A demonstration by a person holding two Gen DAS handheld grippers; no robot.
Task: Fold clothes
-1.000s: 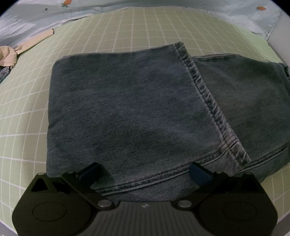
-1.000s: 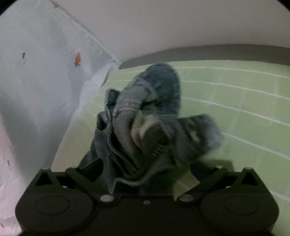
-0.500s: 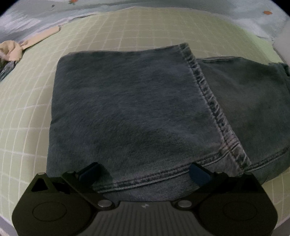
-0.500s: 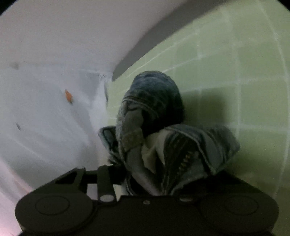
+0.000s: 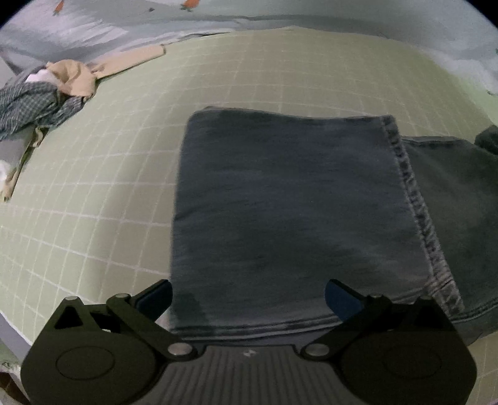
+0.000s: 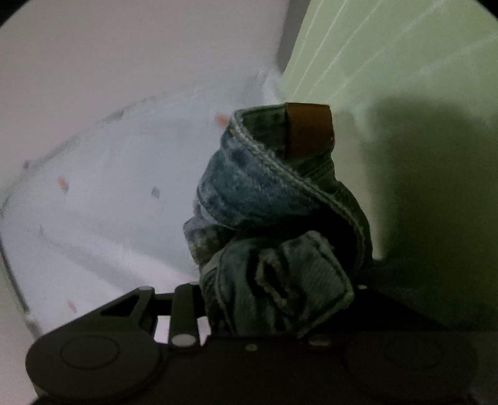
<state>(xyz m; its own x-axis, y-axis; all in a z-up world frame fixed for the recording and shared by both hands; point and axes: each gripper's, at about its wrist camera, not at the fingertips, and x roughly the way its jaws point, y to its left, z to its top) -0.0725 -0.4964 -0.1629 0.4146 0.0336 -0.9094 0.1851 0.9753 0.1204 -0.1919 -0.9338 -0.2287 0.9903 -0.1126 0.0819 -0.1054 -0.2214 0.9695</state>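
Right wrist – jaws newly clamped on jeans [image 6: 274, 224]

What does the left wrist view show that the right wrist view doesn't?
Only the left wrist view shows the folded jeans lying flat, a crumpled pile of other clothes at far left, and the left gripper, open above the denim. Only the right wrist view shows the right gripper, whose fingers have just been closing, shut on a bunched waistband with a brown leather patch. Both show the green checked sheet and the pale printed bedding.
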